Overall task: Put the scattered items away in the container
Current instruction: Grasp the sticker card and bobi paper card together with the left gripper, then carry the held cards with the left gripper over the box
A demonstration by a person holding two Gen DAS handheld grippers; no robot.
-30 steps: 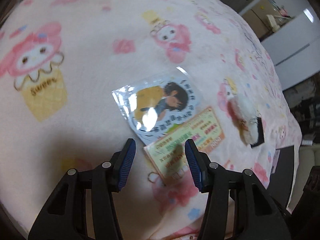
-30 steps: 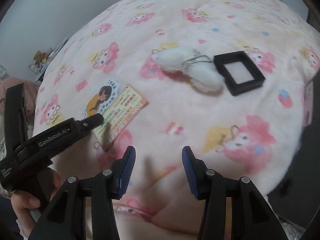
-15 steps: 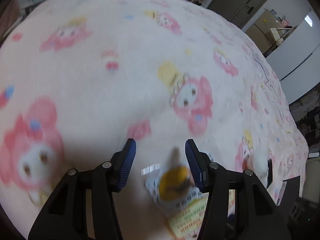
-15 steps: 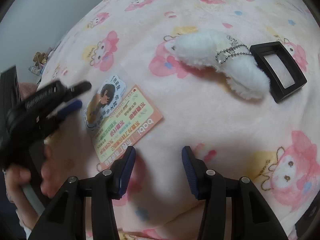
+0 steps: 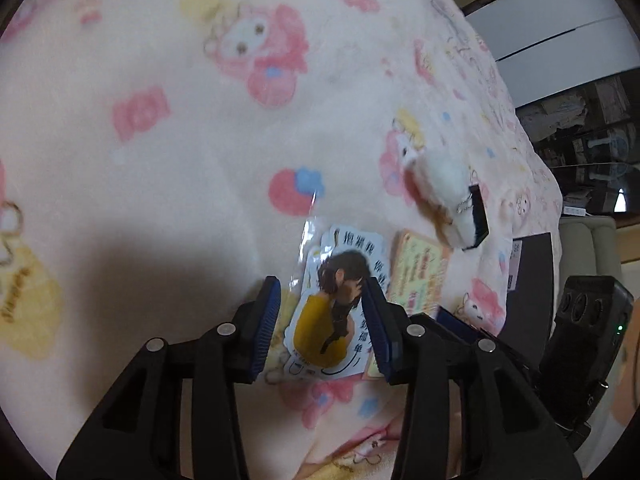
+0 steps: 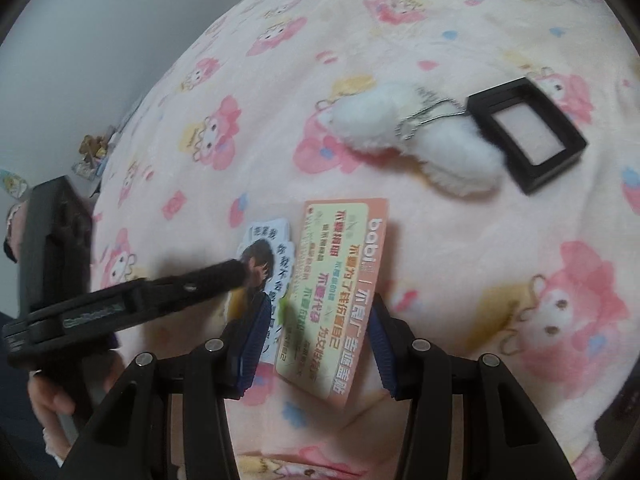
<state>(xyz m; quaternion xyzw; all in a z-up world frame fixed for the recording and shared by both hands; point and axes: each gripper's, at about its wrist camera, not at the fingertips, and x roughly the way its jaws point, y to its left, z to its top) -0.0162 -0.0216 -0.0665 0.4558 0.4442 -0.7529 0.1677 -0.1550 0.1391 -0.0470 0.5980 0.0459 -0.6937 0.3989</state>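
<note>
A character sticker in a clear sleeve (image 5: 332, 304) lies on the pink blanket. My left gripper (image 5: 320, 292) is open with its jaws on either side of it. An orange printed card (image 6: 332, 292) lies beside the sticker (image 6: 268, 256); my right gripper (image 6: 316, 312) is open and straddles the card's near end. A white plush keychain (image 6: 416, 140) lies further off, touching a small black open box (image 6: 528, 132). The plush (image 5: 440, 188) and box (image 5: 478, 216) also show in the left wrist view. The left gripper's finger (image 6: 192, 280) reaches over the sticker in the right wrist view.
The pink cartoon-print blanket (image 5: 180, 140) covers a soft surface. A dark flat object (image 5: 528, 280) lies at its right edge. White furniture (image 5: 560, 40) stands beyond. The right gripper's body (image 5: 580, 332) is close beside the left one.
Both grippers have moved in and down onto the items. The left now straddles the sticker, the right straddles the card. Nothing has been lifted.
</note>
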